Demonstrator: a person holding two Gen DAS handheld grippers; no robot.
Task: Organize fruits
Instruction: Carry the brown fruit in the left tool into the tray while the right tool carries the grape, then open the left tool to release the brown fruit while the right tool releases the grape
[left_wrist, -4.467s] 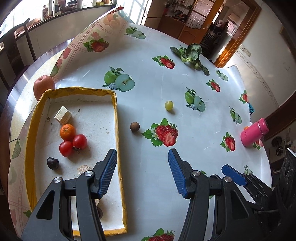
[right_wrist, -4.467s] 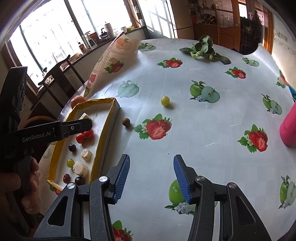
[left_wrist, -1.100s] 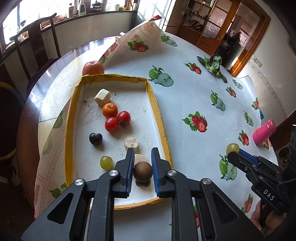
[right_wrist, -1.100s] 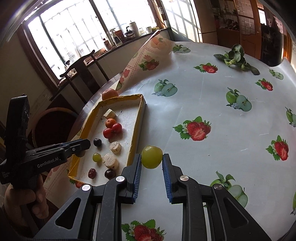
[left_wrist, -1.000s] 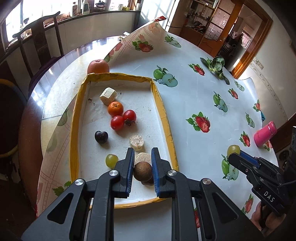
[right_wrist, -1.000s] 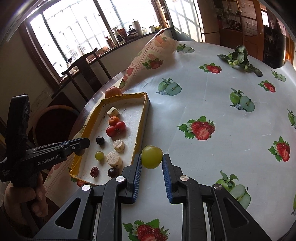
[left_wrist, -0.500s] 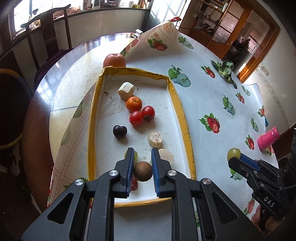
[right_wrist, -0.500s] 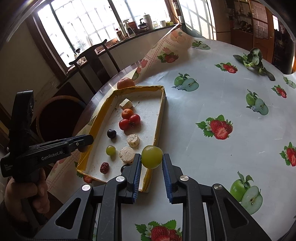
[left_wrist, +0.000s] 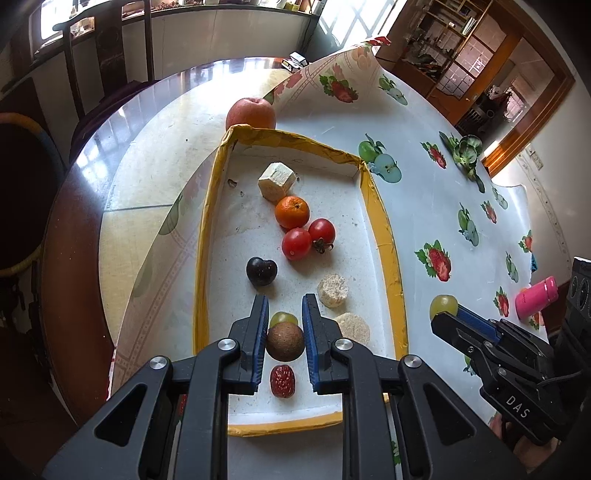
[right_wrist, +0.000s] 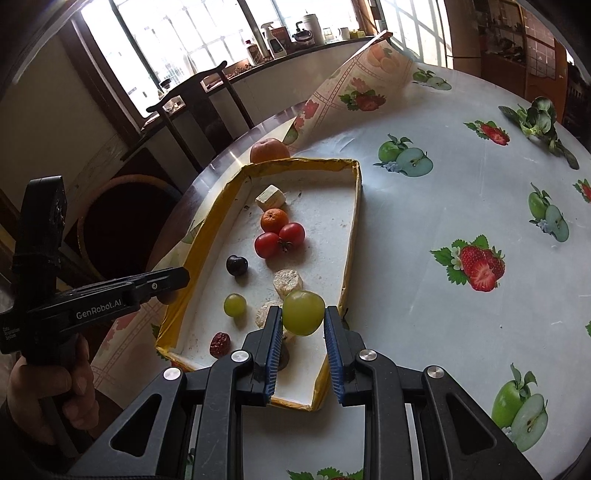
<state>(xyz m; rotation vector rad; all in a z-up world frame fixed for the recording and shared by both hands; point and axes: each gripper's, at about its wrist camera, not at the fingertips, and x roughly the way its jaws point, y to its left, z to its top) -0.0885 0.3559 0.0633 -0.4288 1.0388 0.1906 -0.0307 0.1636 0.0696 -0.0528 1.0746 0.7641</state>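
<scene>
A yellow-rimmed white tray (left_wrist: 384, 236) holds a tangerine (left_wrist: 291, 211), two tomatoes (left_wrist: 296, 243), a dark cherry (left_wrist: 261, 271), a green grape (left_wrist: 282, 317), a red date (left_wrist: 282, 381) and pale chunks (left_wrist: 333, 290). My left gripper (left_wrist: 284, 301) is shut on a brown round fruit (left_wrist: 285, 345) above the tray's near end. My right gripper (right_wrist: 303, 314) is shut on a second green grape (right_wrist: 301, 306), which hangs over the tray's near right rim (right_wrist: 347, 280). In the left wrist view that grape (left_wrist: 443, 303) sits just right of the tray.
An apple (left_wrist: 251, 112) lies outside the tray's far end, beside the upturned tablecloth edge (right_wrist: 369, 74). A pink bottle (left_wrist: 536, 297) and a leafy green (left_wrist: 465, 149) sit to the right. A chair (right_wrist: 199, 96) stands beyond the table. A hand (right_wrist: 48, 380) holds the left gripper.
Several seconds ago both grippers were open and both fruits lay on the cloth. Over the last second both grippers, each shut on its fruit, have moved left and lower towards the tray.
</scene>
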